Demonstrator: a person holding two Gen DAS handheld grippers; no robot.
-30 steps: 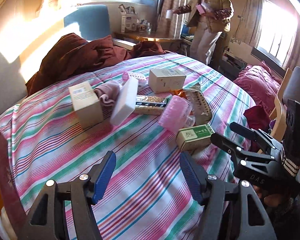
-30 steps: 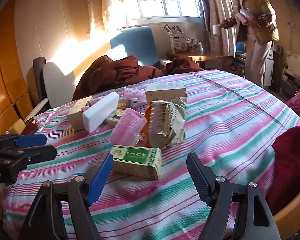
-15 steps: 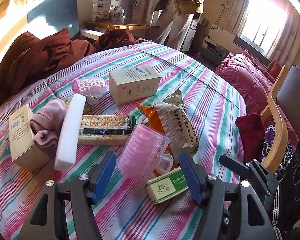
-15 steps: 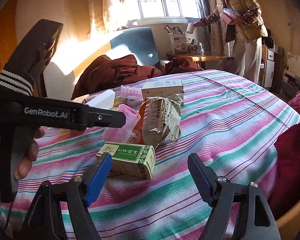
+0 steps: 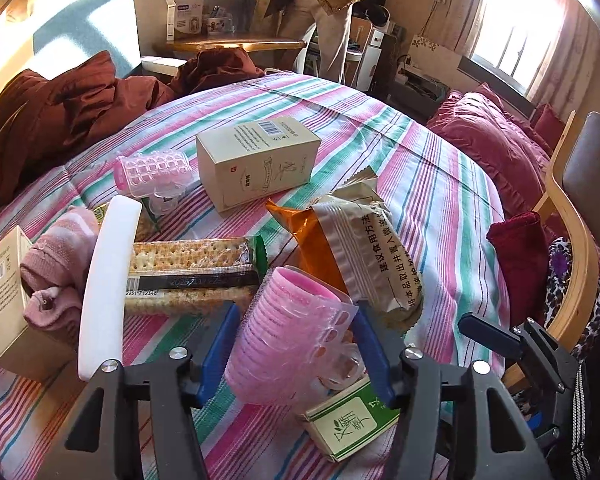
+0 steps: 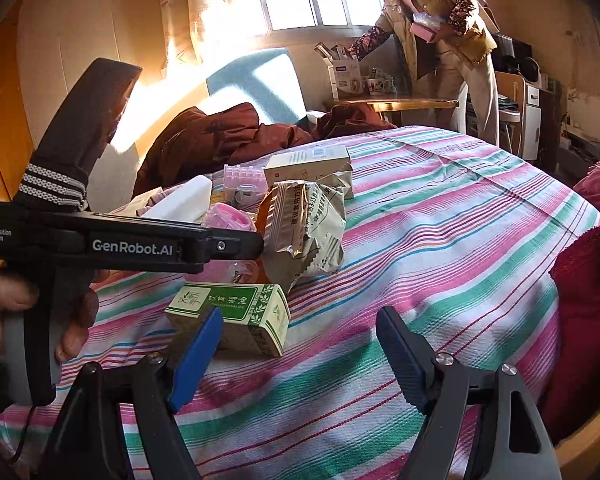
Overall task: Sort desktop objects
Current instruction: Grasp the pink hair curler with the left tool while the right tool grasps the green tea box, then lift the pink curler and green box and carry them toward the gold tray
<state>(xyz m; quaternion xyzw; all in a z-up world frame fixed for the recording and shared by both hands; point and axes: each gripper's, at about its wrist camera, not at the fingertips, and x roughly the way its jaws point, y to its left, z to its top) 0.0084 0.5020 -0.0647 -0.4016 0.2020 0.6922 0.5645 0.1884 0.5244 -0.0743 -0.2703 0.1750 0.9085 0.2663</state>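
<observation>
- Left tongs (image 5: 296, 354): jaws spread, one blue pad on each side of the pink cup stack (image 5: 290, 332). Contact between pads and stack cannot be confirmed; the fingers appear not yet closed on it.
- Right tongs (image 6: 300, 354): jaws wide apart, nothing between them. They hover over the striped table (image 6: 440, 248), just in front of the green box (image 6: 232, 316).
- A hand (image 6: 28, 312) grips the handle of the left tool at the left edge of the right wrist view.

Positions relative to the pink cup stack, left wrist view:
- Green box (image 5: 348, 420): directly in front of the stack, touching or partly under its lower end, lying flat on the table.
- Grey-green snack pouch (image 5: 376, 256): behind and to the right, resting on an orange wrapper (image 5: 300, 220).
- Cracker pack (image 5: 192, 264): behind and to the left, lying flat.
- White block (image 5: 108, 288): further left, tilted up across the end of the cracker pack.
- Pink cloth (image 5: 56, 264): left of the white block, against a beige carton (image 5: 4, 292) at the far left.
- Second pink ribbed container (image 5: 152, 168): well behind, lying on its side.
- Beige barcode box (image 5: 260, 156): well behind, just right of that container.
- A person (image 6: 432, 40) stands beyond the table, at a small wooden side table (image 6: 392, 103).
</observation>
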